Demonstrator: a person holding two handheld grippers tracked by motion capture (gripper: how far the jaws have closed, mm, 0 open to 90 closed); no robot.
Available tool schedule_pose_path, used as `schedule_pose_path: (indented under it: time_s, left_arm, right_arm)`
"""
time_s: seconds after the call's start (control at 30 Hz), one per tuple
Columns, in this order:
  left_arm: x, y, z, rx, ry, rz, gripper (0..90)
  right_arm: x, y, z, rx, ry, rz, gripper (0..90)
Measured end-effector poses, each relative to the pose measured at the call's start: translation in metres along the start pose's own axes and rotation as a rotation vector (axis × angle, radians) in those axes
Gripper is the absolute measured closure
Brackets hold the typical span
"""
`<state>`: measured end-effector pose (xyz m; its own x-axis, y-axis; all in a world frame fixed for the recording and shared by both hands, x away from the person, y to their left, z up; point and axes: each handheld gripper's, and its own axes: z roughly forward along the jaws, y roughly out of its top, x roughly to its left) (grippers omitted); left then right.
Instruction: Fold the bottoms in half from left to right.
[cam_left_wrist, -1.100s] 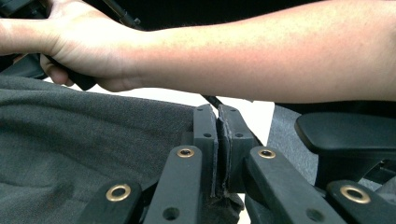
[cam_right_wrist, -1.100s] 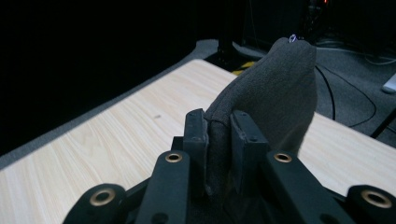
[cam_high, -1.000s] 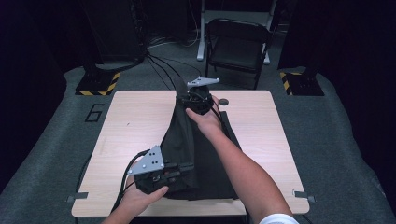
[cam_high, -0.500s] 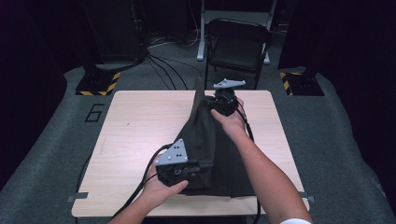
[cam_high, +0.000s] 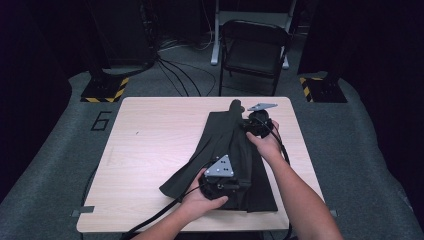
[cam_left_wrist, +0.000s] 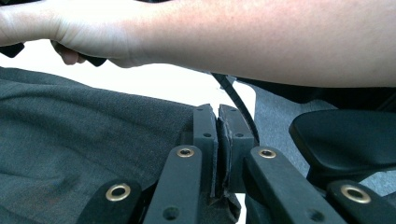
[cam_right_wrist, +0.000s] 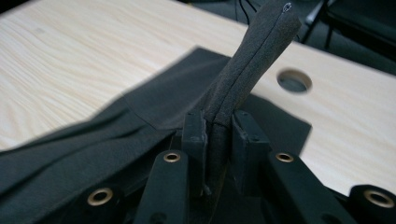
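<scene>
The main risk is the dark garment (cam_high: 235, 160) slipping out of one tool while the other pulls on. The right tool (cam_right_wrist: 217, 128) has its jaws clamped on a thick rolled edge of cloth, a seamed band that stands up past the pads like a stub; because that roll is bulky and springy, a sideways tug could work it free. The left tool (cam_left_wrist: 218, 140) is closed almost flat on a thin layer of the same fabric, and with so little material between the pads a sharp pull from the far end could strip it out. If either grip fails, the fold in hand collapses and the cloth falls back crooked. A second hazard is the cable (cam_high: 155, 217) trailing from the left tool across the near edge of the surface (cam_high: 150, 150): it could snag under the fabric and drag it.

The garment is a dark grey-green woven piece, possibly trousers, though the high view is too dim to be sure. It lies lengthwise on the right half of the surface, narrow at the far end and wider toward the person, with one flap spreading out to the left near the left tool (cam_high: 220, 175). Long creases run along it. The right tool (cam_high: 257, 122) holds its far end, just short of the round hole (cam_right_wrist: 294, 80) in the surface.
</scene>
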<state>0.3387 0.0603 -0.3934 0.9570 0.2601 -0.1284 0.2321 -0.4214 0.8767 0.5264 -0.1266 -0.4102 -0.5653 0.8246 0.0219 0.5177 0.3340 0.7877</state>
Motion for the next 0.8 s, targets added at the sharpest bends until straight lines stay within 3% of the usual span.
schedule_pose_path:
  time_s: [0.23, 0.5, 0.57, 0.63, 0.73, 0.8]
  left_arm:
    - [0.003, -0.011, 0.025, 0.057, 0.0, -0.029, 84.4]
    - [0.009, -0.023, 0.022, 0.048, 0.003, -0.079, 75.9]
    - [0.009, -0.025, 0.015, 0.04, 0.007, -0.089, 72.2]
    - [0.012, -0.027, -0.001, 0.037, 0.04, -0.082, 68.9]
    - [0.021, -0.033, -0.028, 0.025, 0.115, -0.071, 66.0]
    - [0.029, -0.039, -0.051, 0.008, 0.18, -0.09, 64.2]
  right_arm:
    - [-0.019, -0.028, 0.013, 0.061, -0.034, 0.044, 76.3]
    - [-0.026, -0.048, 0.031, 0.126, -0.078, 0.081, 76.2]
    - [-0.027, -0.05, 0.033, 0.129, -0.077, 0.084, 76.1]
    - [-0.028, -0.051, 0.035, 0.134, -0.094, 0.067, 75.8]
    - [-0.029, -0.055, 0.038, 0.143, -0.11, 0.082, 75.0]
    - [-0.031, -0.06, 0.04, 0.142, -0.116, 0.093, 74.6]
